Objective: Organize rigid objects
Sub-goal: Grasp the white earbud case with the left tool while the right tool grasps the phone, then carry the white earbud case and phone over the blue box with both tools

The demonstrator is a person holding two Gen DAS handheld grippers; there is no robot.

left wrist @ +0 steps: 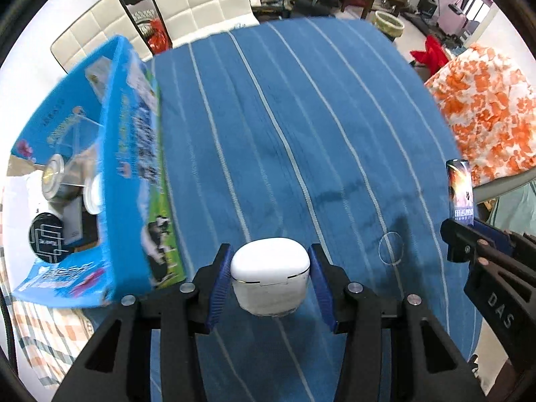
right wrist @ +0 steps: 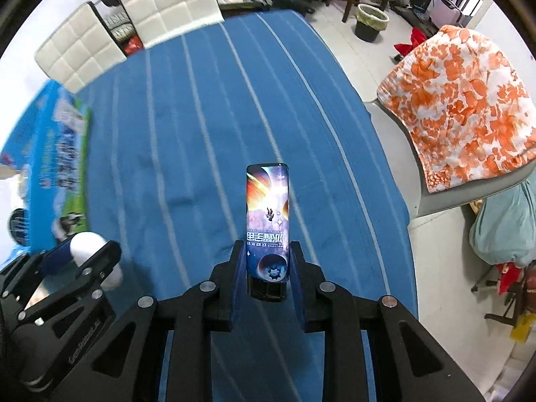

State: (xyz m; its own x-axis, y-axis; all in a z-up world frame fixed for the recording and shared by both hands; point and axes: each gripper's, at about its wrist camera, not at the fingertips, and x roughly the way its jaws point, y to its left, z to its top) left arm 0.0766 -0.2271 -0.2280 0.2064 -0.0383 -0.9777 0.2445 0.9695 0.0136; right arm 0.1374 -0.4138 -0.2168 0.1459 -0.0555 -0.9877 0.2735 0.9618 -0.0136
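Blue striped tablecloth (left wrist: 301, 117) covers the table under both my grippers, mostly bare. At its left edge sits the open blue carton (left wrist: 134, 154), cow print on its side; I see it in the right wrist view too, far left (right wrist: 57, 154). Inside it: a metal tin (left wrist: 55, 177), a round black lid-like disc (left wrist: 47, 238), some white pieces I can't identify. Two white padded chairs (right wrist: 160, 3) stand at the far side of the table. An orange-and-white cloth (right wrist: 469, 107) is draped over a chair on the right.

My left gripper (left wrist: 269, 284) is clamped on a white earbud case (left wrist: 269, 274), blue pads touching both its sides, case lifted above the cloth, just right of the carton's near corner. Same case shows as a white blob (right wrist: 88, 244) low left in the right wrist view.

My right gripper (right wrist: 266, 278) is clamped on a slim box with space artwork (right wrist: 268, 214), upright, held near its lower end, pads against both its sides, above the middle of the cloth. From the left wrist it appears at the right edge (left wrist: 460, 191), sticking up from the fingers.

The two grippers are side by side, apart, not touching.
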